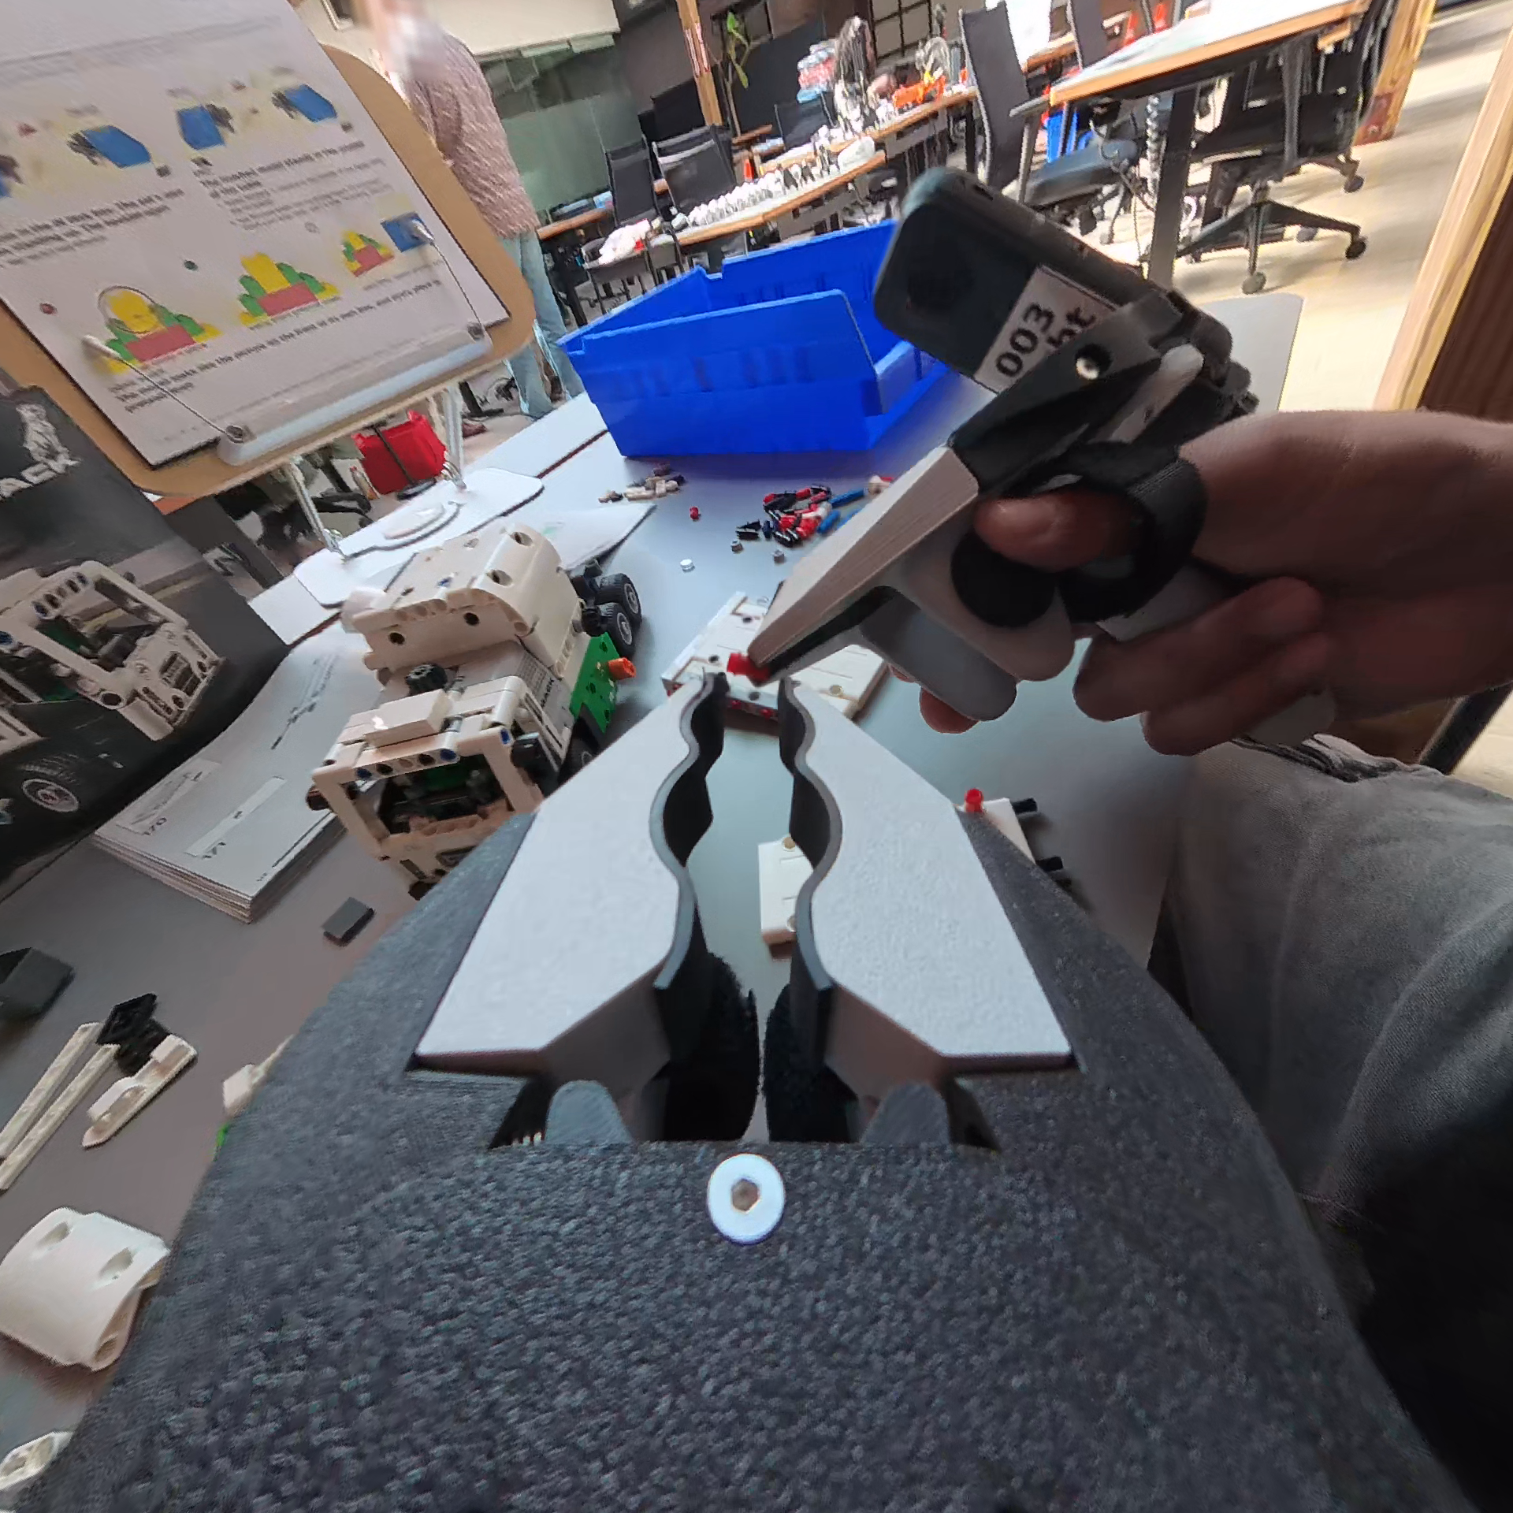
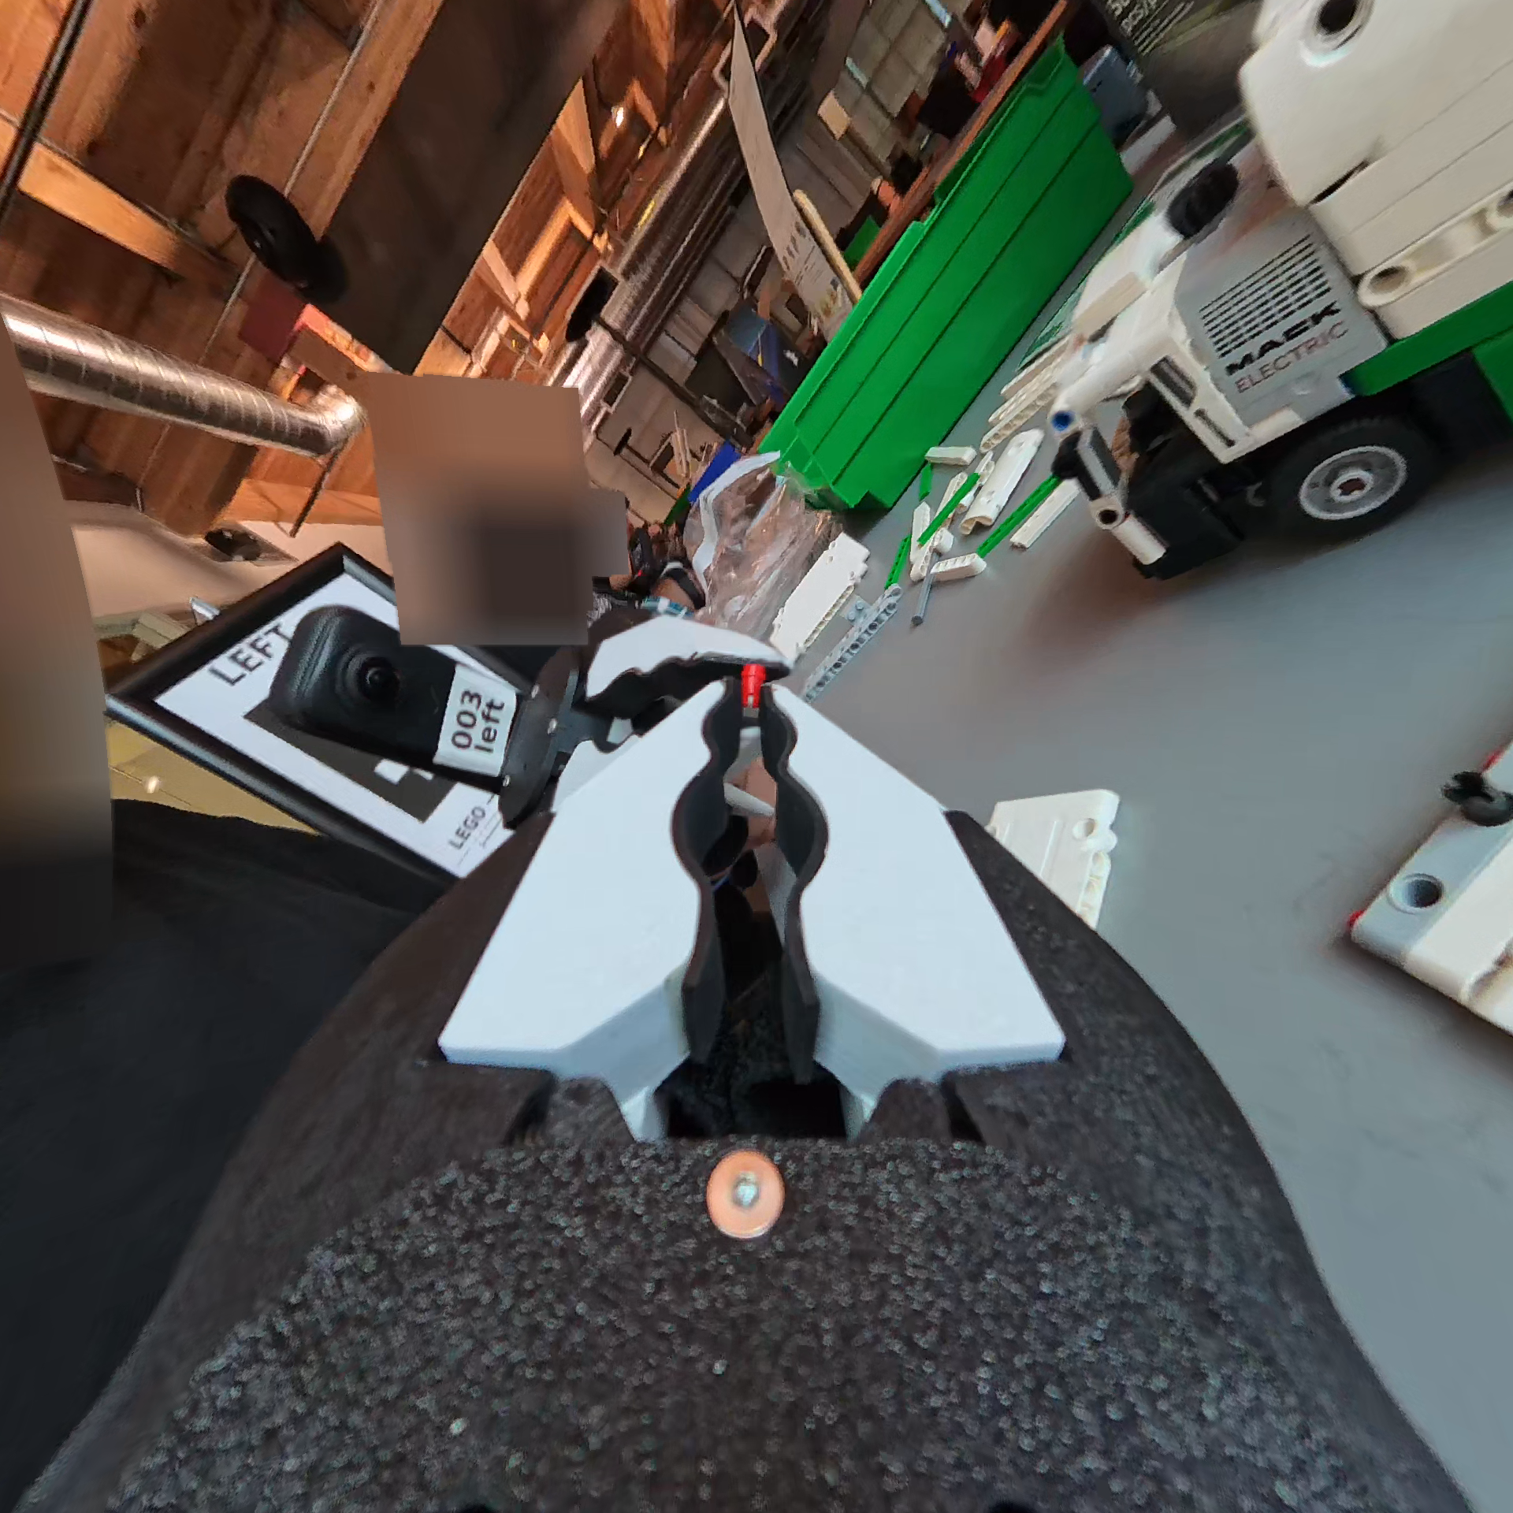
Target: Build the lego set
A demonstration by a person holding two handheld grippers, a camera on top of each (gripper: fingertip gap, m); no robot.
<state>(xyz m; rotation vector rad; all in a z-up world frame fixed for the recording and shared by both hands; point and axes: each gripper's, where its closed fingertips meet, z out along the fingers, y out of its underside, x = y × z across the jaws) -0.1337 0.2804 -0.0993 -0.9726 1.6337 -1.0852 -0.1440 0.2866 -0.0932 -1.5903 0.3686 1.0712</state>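
**Red pin pinched at the right tool's tips, left tool spread beside it**

The left tool (image 1: 749, 696) is seen with its fingers apart; bare desk (image 1: 1023, 753) shows through the gap and nothing is gripped. Just past its fingertips, a small red pin (image 1: 739, 666) is pinched by the right tool (image 2: 743, 696), whose pads are pressed on the pin's lower part while the red head sticks out. The pin's head lies just beside the left tool's near fingertip; whether it touches cannot be told. The right tool is carried by a hand (image 1: 1310, 573). Under both tips a white panel (image 1: 843, 679) rests on the desk. Farther left a white and green truck model (image 1: 483, 655) is parked. Beyond, loose small parts (image 1: 794, 512) are scattered before a blue bin (image 1: 737, 368).
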